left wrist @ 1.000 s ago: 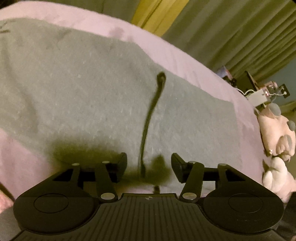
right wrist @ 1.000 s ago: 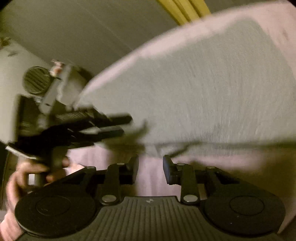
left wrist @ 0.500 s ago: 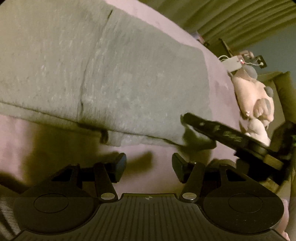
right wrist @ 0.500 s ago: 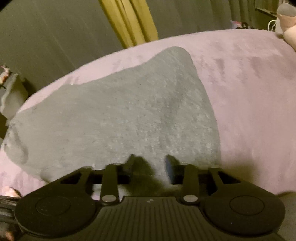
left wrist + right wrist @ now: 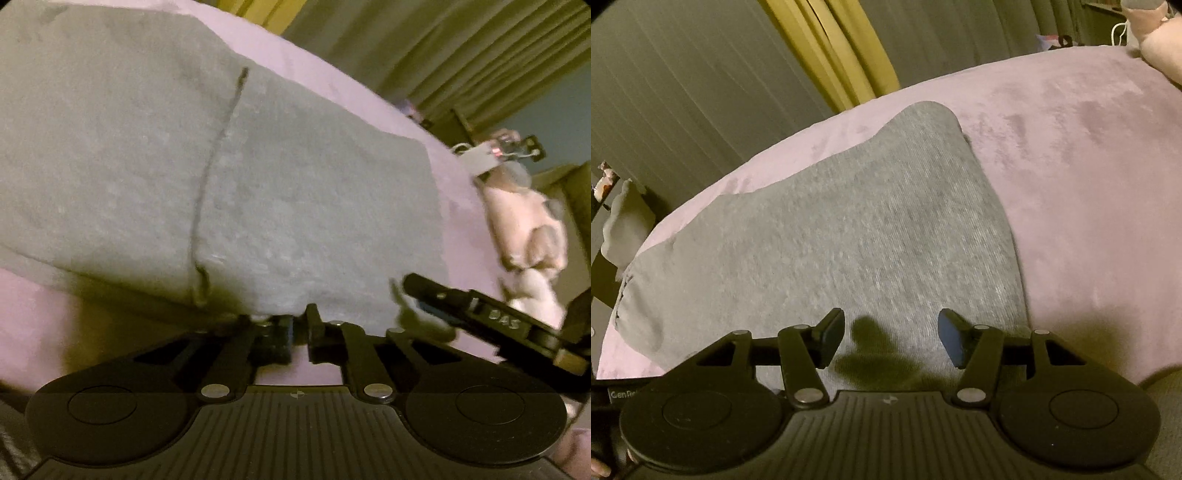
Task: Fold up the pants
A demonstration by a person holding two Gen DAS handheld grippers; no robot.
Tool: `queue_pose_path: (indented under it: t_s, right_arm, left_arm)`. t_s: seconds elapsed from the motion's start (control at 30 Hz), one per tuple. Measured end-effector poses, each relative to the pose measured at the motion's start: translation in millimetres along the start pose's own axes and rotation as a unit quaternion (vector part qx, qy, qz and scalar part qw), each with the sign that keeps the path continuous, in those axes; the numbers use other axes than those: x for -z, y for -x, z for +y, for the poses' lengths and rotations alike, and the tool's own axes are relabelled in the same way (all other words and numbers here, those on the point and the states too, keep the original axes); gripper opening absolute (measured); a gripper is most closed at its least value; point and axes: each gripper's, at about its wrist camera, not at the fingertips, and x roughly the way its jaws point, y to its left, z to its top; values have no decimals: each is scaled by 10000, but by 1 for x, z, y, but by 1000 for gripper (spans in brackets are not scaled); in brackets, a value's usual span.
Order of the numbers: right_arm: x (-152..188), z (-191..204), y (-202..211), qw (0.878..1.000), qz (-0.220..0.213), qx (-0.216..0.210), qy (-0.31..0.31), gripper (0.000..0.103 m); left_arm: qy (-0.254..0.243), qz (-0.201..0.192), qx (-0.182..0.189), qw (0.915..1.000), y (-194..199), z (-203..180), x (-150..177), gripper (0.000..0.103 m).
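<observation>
The grey pants [image 5: 236,177] lie flat on a pink bedspread [image 5: 332,77], with a dark seam line running across them. My left gripper [image 5: 299,325] is shut on the near edge of the pants. In the right wrist view the pants [image 5: 849,240] spread out ahead, and my right gripper [image 5: 891,339] is open just above their near edge, with its shadow on the cloth. The right gripper also shows in the left wrist view [image 5: 480,314] at the pants' right corner.
A pink plush toy [image 5: 528,229] lies at the bed's right edge, with a small device and cables [image 5: 495,155] behind it. Olive and yellow curtains [image 5: 827,51] hang behind the bed. A white object [image 5: 624,225] sits off the bed's left side.
My left gripper has moved up to the pants' near edge and closed on it. My right gripper has opened wider and sits slightly further over the cloth.
</observation>
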Motion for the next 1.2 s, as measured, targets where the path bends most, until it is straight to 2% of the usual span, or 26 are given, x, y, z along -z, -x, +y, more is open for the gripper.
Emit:
queue_pose_path:
  t_s: [0.13,0.2,0.23,0.27,0.33,0.37,0.47,0.5,0.53,0.67,0.73,0.77,0.87,1.07,1.2]
  right_arm:
    - [-2,4,-4,10000,0,6,40,56]
    - [-2,2,-6,10000,-6,-23,-6,56]
    - [-2,1,-6,10000,-8,-28,-50,56]
    - [-2,-1,-6,9999,3,-48,-89,56]
    - [-2,-4,-6,9998,0,-90,-171,57]
    - [-2,-4,-6,9998,-2,-103,-178,58]
    - [-1,-2,-8,9999,13,-73,-110,61]
    - [-1,-1,-8,9999,11,-87,-89,62]
    - [-1,0,-8,9999,9,-85,-65,62]
    - [-1,0,-7,9999,-4,-99,-45,62]
    - [0,0,-8,9999,-9,-103,-53,64]
    - [0,1,-9,9999,-11,-106,-40,65]
    - [1,3,-9,9999,-11,-88,59,65]
    - [1,3,-10,9999,-18,-106,59,66]
    - [2,5,-10,9999,-26,-72,123,66]
  left_arm:
    - [-461,-500,-309,9972,18,-17,5,4]
    - [-773,-875,-678,9908,30,-26,8,2]
    - [-957,-1072,-779,9866,36,-29,9,2]
    - [-996,-1126,-717,9860,41,-28,10,4]
    - [-861,-828,-293,9924,39,-20,9,21]
    - [-870,-698,-292,9933,36,-20,11,23]
    - [-1257,-477,-621,9890,24,-30,17,26]
    - [-1382,-398,-629,9876,22,-33,20,33]
    - [-1475,-379,-667,9861,19,-37,21,36]
    - [-1542,-451,-796,9838,17,-36,22,35]
    - [-1498,-284,-795,9851,9,-37,23,35]
    - [-1485,-162,-914,9845,7,-38,24,35]
    - [-1595,-181,-1029,9817,11,-40,30,39]
    - [-1321,-94,-1206,9838,8,-34,26,42]
    - [-1412,-50,-1227,9823,2,-36,27,34]
